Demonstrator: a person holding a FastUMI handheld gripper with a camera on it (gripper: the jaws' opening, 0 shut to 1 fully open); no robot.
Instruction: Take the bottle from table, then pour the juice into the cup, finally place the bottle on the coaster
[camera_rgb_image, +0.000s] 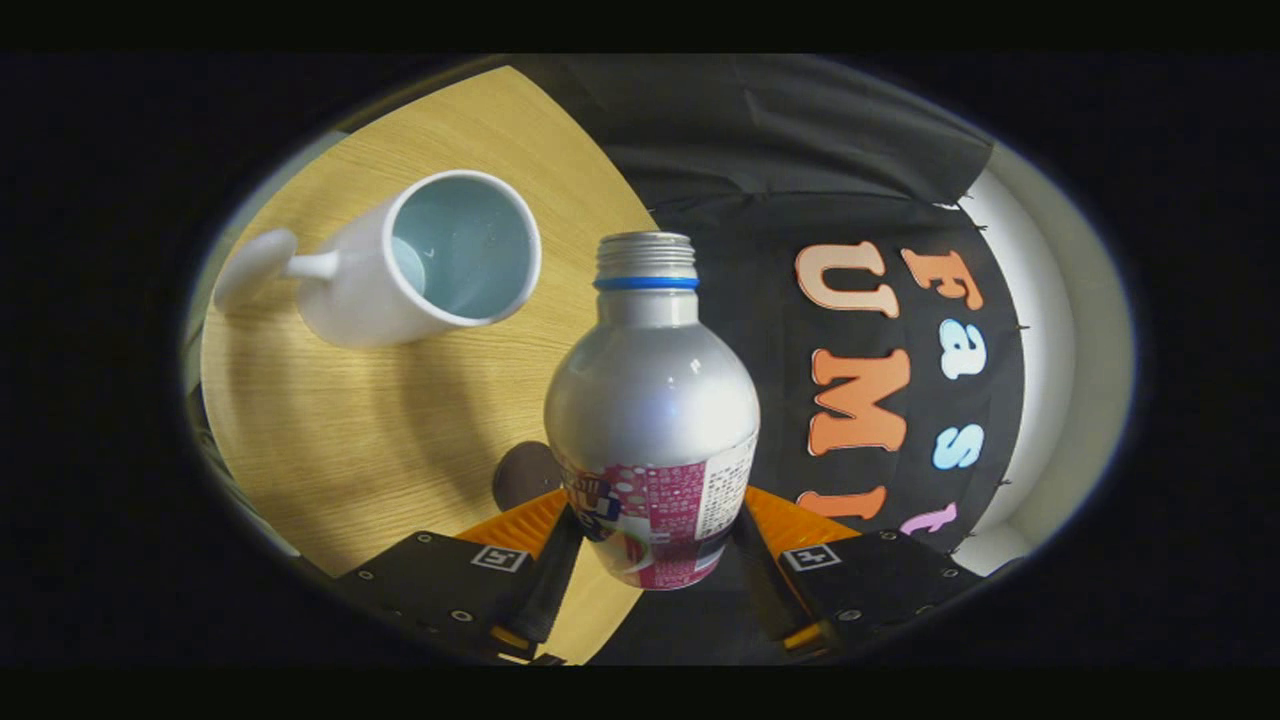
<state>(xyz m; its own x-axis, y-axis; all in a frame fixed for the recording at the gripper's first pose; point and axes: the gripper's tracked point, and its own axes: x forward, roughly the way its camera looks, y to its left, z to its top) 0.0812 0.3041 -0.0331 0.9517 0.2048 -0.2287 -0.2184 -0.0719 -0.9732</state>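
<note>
Gripping the silver aluminium bottle (651, 400) with the pink printed label and blue neck ring, my gripper (655, 540) has both fingers pressed against the label band, one on each flank, so the bottle sits pinched between them with its threaded, uncapped mouth pointing away along the finger line. The bottle's long axis runs straight ahead of the fingers; the tabletop appears rotated behind it, so I judge the bottle to be lifted and already leaning over. The white ceramic cup (425, 265) with the pale blue interior lies ahead and to the left of the bottle's mouth, standing on the light wooden table (330, 440), its opening turned toward me and its handle on the far left side. Mouth and cup rim are near but not aligned: I judge that pouring calls for carrying the neck leftward over the rim before tipping further. A small dark round disc (525, 475), probably the coaster, lies on the table just left of the bottle's base, partly hidden by a finger.
</note>
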